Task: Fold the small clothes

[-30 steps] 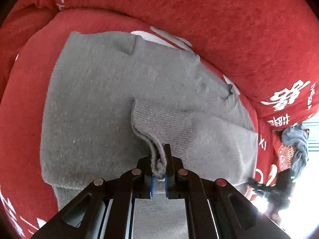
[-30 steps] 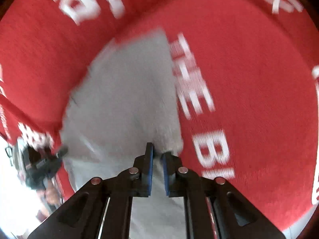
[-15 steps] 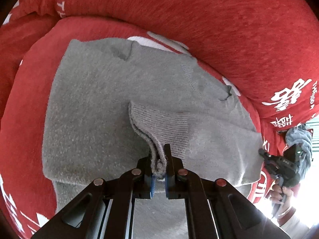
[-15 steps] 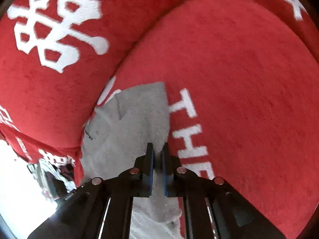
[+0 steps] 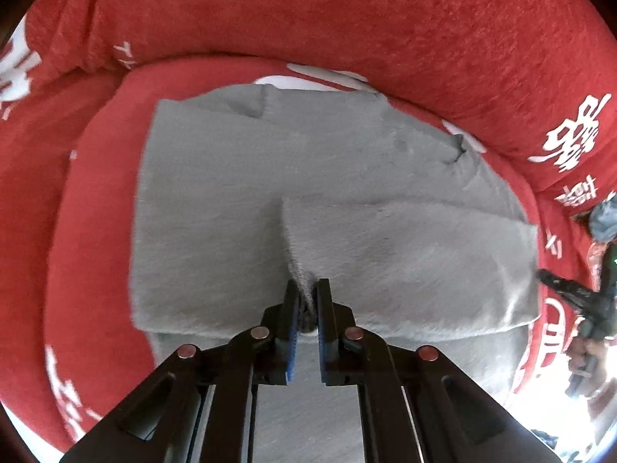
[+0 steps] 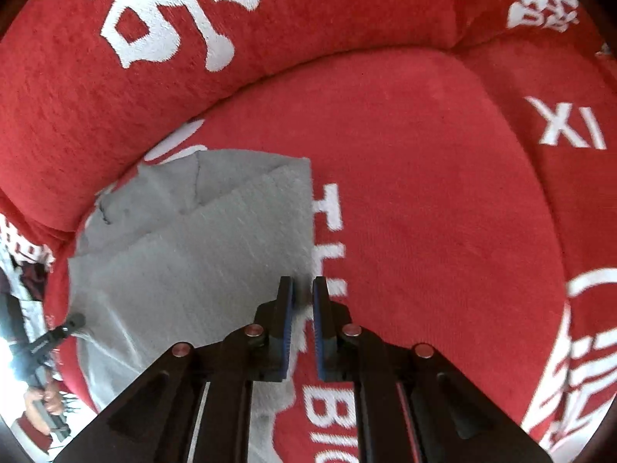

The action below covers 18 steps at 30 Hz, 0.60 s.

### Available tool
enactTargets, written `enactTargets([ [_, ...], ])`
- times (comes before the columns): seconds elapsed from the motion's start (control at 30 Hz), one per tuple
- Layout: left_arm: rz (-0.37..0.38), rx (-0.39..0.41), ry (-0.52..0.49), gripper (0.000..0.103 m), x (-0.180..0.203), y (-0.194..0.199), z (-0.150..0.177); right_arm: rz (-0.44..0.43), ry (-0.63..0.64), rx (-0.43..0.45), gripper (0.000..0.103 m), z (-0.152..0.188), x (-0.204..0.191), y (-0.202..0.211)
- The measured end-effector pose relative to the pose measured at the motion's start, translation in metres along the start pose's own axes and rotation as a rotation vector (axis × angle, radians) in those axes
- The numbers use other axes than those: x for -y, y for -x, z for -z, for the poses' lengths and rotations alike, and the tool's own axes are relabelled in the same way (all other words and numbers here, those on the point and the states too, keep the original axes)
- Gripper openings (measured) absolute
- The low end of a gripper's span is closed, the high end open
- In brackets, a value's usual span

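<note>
On the red cushion (image 5: 96, 231), the left gripper (image 5: 306, 301) still pinches the grey sweater's (image 5: 216, 200) folded cuff — the right gripper (image 6: 302, 301), jaws nearly closed, now sits at the garment's edge — fold nearly laid.

A red plush seat cushion with white lettering (image 5: 96, 212) carries everything, its padded red backrest (image 5: 347, 19) rising at twelve o'clock. A grey knitted garment (image 5: 216, 193) lies spread flat across the cushion's centre.
</note>
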<state>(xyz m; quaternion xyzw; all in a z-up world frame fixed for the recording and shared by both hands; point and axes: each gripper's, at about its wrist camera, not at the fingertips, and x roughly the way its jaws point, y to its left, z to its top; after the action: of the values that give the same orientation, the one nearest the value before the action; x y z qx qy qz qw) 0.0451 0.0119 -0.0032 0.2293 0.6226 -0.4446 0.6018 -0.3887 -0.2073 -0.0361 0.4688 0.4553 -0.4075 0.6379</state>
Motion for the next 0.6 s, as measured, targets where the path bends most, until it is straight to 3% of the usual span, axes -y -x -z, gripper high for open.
enactTargets([
  [0.1,-0.052,0.008,0.003,0.008,-0.005,0.008,0.004,0.02,-0.005,0.016,0.009,0.012,-0.003,0.015],
  [0.23,-0.059,0.005,0.036,0.008,-0.012,0.019,0.007,-0.063,-0.031,-0.024,0.016,0.03,-0.01,0.026],
  [0.3,-0.039,-0.006,0.06,0.008,-0.014,0.019,0.006,-0.147,-0.116,-0.051,0.02,0.043,-0.005,0.027],
  [0.33,-0.032,-0.009,0.072,0.008,-0.015,0.018,0.005,-0.2,-0.173,-0.073,0.03,0.05,-0.002,0.024],
  [0.4,-0.037,-0.009,0.082,0.008,-0.014,0.014,0.003,-0.274,-0.292,-0.111,0.037,0.064,0.005,0.015],
  [0.5,-0.037,-0.007,0.101,0.008,-0.01,0.01,-0.001,-0.312,-0.423,-0.113,0.037,0.076,0.016,0.002],
  [0.57,-0.035,-0.004,0.101,0.008,-0.006,0.009,-0.002,-0.333,-0.495,-0.069,0.029,0.077,0.023,-0.003],
  [0.6,-0.042,0.001,0.087,0.008,-0.002,0.009,-0.001,-0.326,-0.51,-0.052,0.004,0.075,0.024,-0.004],
])
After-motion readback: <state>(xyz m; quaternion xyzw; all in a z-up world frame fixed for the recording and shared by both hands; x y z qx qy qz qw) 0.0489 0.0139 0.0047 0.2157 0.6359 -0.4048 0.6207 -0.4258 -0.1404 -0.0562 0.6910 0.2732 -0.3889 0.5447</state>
